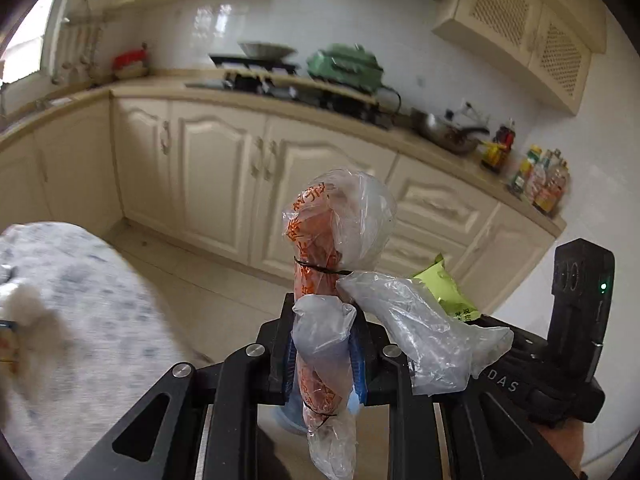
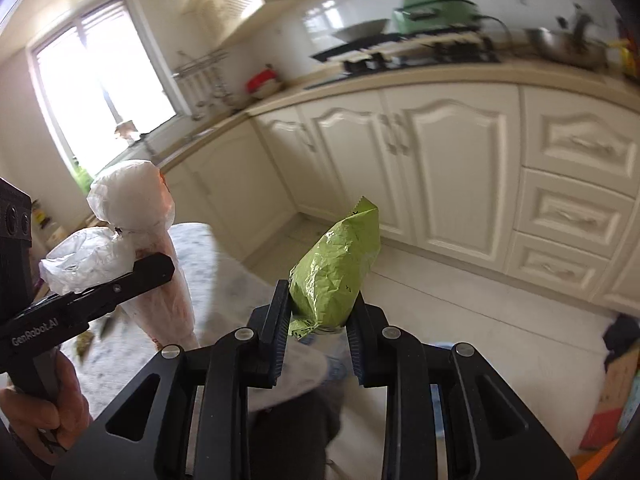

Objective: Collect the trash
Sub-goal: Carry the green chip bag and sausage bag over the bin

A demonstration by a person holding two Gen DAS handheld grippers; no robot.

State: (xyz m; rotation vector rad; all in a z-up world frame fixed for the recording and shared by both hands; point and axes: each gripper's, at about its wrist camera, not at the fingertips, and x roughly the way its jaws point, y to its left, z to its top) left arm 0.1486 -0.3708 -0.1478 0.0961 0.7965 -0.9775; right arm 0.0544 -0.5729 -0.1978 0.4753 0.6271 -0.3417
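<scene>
My left gripper (image 1: 322, 344) is shut on a clear plastic bag (image 1: 332, 240) with orange print, tied with black string, standing upright between the fingers. The bag also shows in the right wrist view (image 2: 132, 216), with the left gripper (image 2: 152, 268) at the left. My right gripper (image 2: 320, 312) is shut on a crumpled green wrapper (image 2: 340, 268) that sticks up from the fingers. The green wrapper (image 1: 444, 284) peeks out behind the bag in the left wrist view, by the right gripper's body (image 1: 576, 320). Both are held in the air above the floor.
A table with a white patterned cloth (image 1: 80, 300) lies at lower left, with a white tissue (image 1: 28, 304) on it. Cream kitchen cabinets (image 2: 440, 160) and a counter with a stove (image 1: 304, 84), pan (image 1: 448, 132) and bottles (image 1: 540, 180) are ahead. Boxes lie on the floor (image 2: 616, 392) at right.
</scene>
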